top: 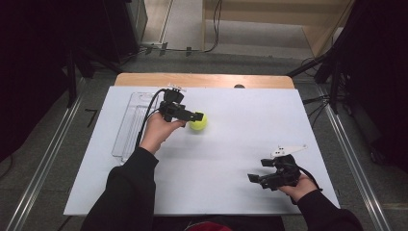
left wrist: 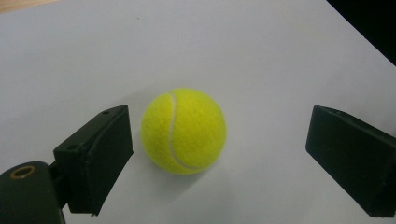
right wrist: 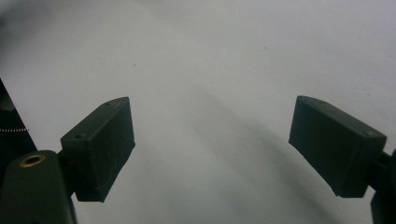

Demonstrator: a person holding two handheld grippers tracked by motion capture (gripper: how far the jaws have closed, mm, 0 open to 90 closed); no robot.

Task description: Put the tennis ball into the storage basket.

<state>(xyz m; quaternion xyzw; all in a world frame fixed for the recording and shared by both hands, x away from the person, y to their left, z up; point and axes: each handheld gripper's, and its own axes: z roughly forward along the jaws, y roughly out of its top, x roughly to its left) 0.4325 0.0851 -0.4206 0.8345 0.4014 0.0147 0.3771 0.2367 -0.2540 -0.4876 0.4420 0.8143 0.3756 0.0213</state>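
Now the left hand-held gripper (left wrist: pixel 219 158) brackets the tennis ball (left wrist: pixel 184 131), untouched.

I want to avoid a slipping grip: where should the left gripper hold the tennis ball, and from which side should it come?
Grip the tennis ball across its widest middle. It lies free on the white table, so the open left gripper, already level with it, can come straight on, one jaw on each side. A round ball slips from off-centre pads.
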